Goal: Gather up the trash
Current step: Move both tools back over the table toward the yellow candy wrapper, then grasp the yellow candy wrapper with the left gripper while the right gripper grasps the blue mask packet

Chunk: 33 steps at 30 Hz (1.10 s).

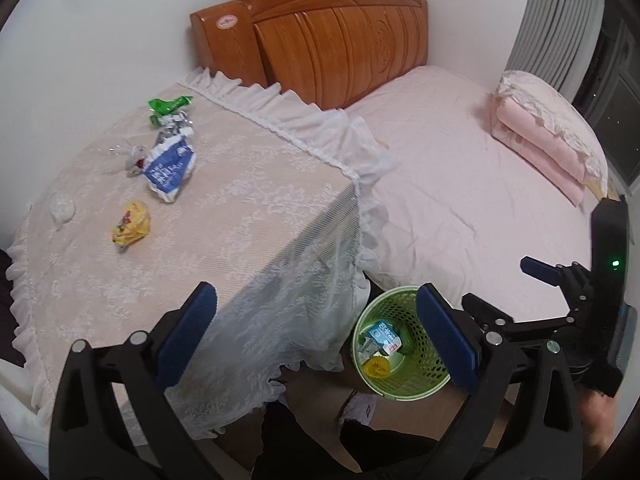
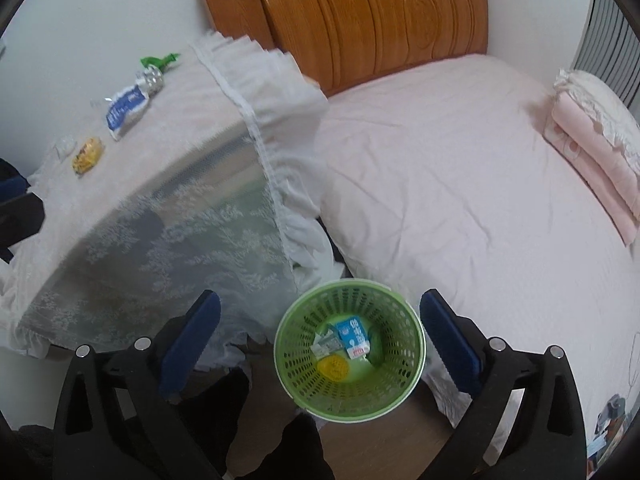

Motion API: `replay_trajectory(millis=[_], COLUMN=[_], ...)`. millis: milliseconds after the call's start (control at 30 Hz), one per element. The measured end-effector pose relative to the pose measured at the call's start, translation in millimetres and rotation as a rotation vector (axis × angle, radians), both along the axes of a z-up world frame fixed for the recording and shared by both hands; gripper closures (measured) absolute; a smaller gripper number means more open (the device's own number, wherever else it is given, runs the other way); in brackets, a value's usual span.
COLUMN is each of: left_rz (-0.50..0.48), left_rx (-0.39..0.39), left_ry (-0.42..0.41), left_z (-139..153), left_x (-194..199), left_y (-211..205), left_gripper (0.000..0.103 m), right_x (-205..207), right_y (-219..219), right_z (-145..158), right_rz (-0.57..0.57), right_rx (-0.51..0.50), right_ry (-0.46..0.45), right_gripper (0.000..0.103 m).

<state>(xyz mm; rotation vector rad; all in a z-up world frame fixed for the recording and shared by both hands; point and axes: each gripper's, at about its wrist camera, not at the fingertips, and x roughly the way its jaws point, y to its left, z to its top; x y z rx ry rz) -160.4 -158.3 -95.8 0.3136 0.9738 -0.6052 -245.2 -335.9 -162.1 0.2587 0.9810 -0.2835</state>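
Observation:
A green mesh bin (image 2: 296,376) stands on the floor between the lace-covered table and the bed; it also shows in the left wrist view (image 1: 420,378). Inside lie a blue-white carton (image 2: 354,334), a yellow wrapper (image 2: 333,366) and other scraps. On the table (image 1: 248,216) lie a yellow wrapper (image 1: 131,224), a blue-white bag (image 1: 170,168), a silver wrapper (image 1: 175,127) and a green wrapper (image 1: 168,105). My left gripper (image 1: 316,304) is open and empty over the table's near corner. My right gripper (image 2: 320,306) is open and empty just above the bin.
A bed with a pink sheet (image 2: 460,184) and wooden headboard (image 2: 372,16) lies to the right. Folded pink bedding (image 2: 596,148) sits on its far side. The right gripper's body (image 1: 600,300) shows at the right of the left wrist view.

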Motion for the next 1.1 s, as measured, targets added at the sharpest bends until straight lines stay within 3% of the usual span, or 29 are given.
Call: replay_trajectory(millis=[267, 533, 667, 833, 1033, 1100], left_rz=[0.139, 0.202, 0.172, 0.094, -0.017, -0.061], left_rx=[-0.006, 0.032, 0.057, 0.152, 0.162, 0.161], left_ry=[-0.035, -0.029, -0.026, -0.045, -0.002, 0.012], left_z=[14, -4, -18, -46, -83, -94], left_x=[44, 87, 113, 152, 199, 210], left_y=[54, 92, 109, 119, 116, 111], left_gripper=[0.008, 0.008, 0.008, 0.008, 0.009, 0.016], right_x=[40, 77, 95, 119, 148, 157], right_y=[19, 38, 48, 66, 90, 98], right_z=[63, 77, 75, 70, 59, 56], right_rz=[0.036, 0.069, 0.061, 0.025, -0.022, -0.034], right_rx=[-0.003, 0.010, 0.038, 0.057, 0.075, 0.077], right_ry=[-0.163, -0.171, -0.156, -0.147, -0.114, -0.098], right_gripper=[0.002, 0.002, 0.002, 0.002, 0.002, 0.002])
